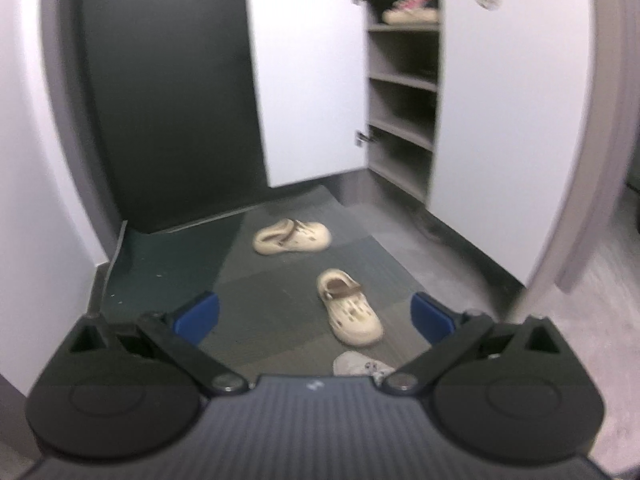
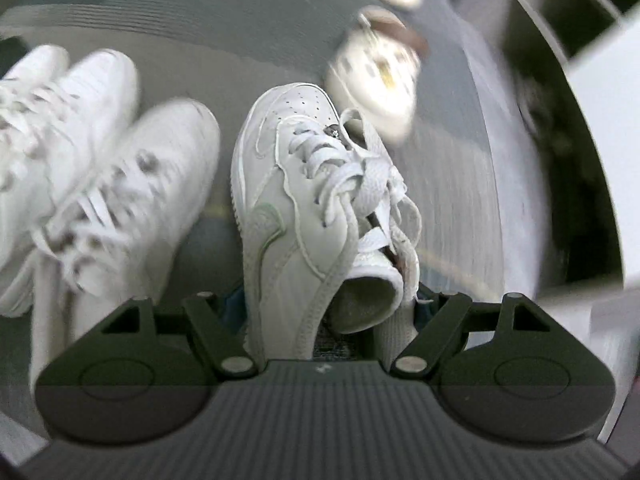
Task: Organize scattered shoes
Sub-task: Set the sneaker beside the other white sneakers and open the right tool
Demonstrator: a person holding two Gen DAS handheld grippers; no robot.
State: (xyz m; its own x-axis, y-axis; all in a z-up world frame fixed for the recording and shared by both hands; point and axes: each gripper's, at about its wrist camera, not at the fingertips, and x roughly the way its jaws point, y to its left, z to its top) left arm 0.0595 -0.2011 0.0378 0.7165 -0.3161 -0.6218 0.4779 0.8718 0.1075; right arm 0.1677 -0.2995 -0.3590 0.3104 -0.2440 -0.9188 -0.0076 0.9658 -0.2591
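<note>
Shoe cabinet (image 1: 404,80): white, one door (image 1: 308,76) swung open on the left, grey shelves showing inside
Top visible shelf: one sneaker with pink trim (image 1: 412,6), blurred, the only shoe seen inside
Lower shelves: grey boards stacked below it; nothing can be made out on them in the left wrist view
Floor mat (image 1: 256,280): dark ribbed mat in front of the cabinet, bearing the loose shoes
Far clog (image 1: 292,237): cream, lying crosswise on the mat, nearer the cabinet
Near clog (image 1: 349,308): cream with a brown strap, toe towards the camera, apart from the far one
Left gripper (image 1: 316,316): released, blue pads (image 1: 198,314) spread wide with nothing between them, above the mat
Right gripper (image 2: 326,312): grasping the white sneaker (image 2: 296,200) by its heel end, the heel collar wedged between the jaws, the toe pointing away from the camera
White sneaker, other view: a small part of a pale laced shoe (image 1: 360,364) shows at the lower edge of the left wrist view, just past the near clog
White pair (image 2: 80,168): two more white laced sneakers side by side on the floor, left of the held one, blurred
Clogs in right wrist view: the two cream clogs (image 2: 376,76) appear beyond the held sneaker's toe, heavily blurred
</note>
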